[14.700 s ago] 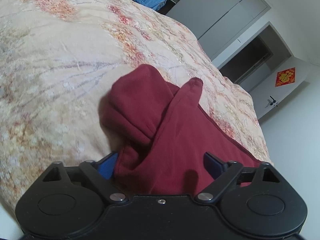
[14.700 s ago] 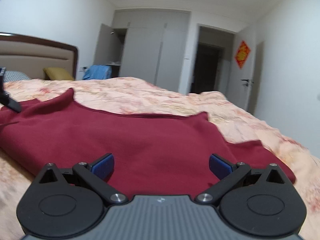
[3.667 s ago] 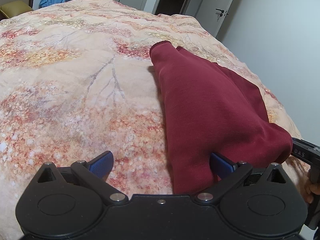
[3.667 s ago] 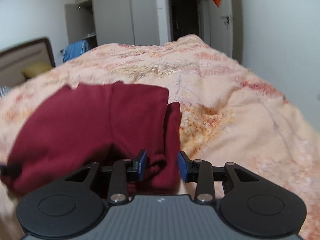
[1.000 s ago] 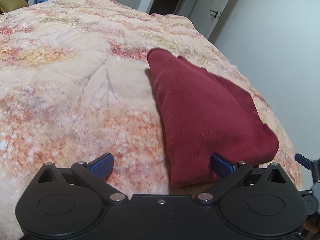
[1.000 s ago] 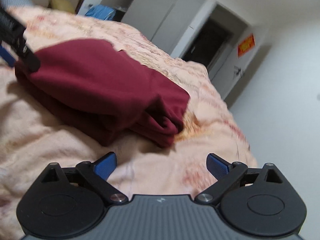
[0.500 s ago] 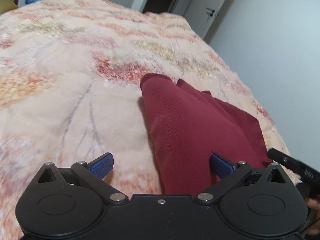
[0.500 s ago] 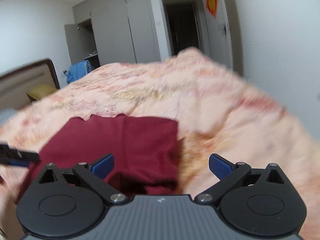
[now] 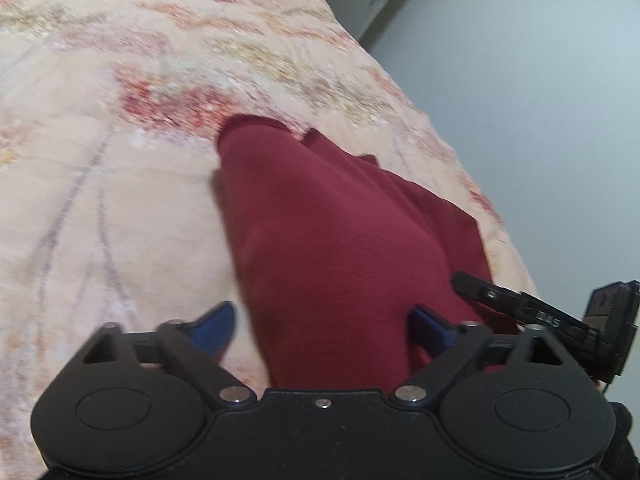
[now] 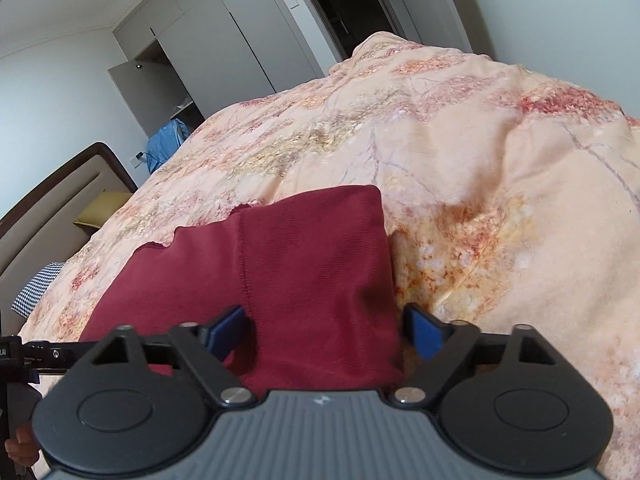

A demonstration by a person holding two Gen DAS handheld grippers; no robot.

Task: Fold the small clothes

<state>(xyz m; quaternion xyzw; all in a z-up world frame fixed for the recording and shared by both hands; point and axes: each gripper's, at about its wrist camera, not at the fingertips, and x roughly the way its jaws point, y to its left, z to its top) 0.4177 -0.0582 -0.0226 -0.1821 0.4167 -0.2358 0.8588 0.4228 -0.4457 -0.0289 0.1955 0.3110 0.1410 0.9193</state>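
A dark red folded garment [image 9: 332,232] lies on the floral bedspread [image 9: 100,160]. My left gripper [image 9: 323,328] straddles the garment's near left end. Its jaws are closing, and the cloth sits between the blue pads [image 9: 216,326] without being squeezed. In the right wrist view the same garment [image 10: 312,264] shows a seam down its top. My right gripper [image 10: 324,334] stands over the near right end with its jaws closing around the cloth. Each gripper appears at the edge of the other's view: the right gripper [image 9: 540,316] and the left gripper [image 10: 36,354].
The bedspread [image 10: 480,168] stretches wide beyond the garment. A headboard [image 10: 60,184], a yellow pillow [image 10: 100,208] and a checked pillow [image 10: 36,292] are at the far left. Blue cloth [image 10: 164,144] lies by the white wardrobes [image 10: 224,36]. A grey wall [image 9: 540,100] borders the bed's right side.
Both grippers have come in over the near end of the folded garment, and their pads stand closer together than before. The right gripper has rolled back toward level since a second ago.
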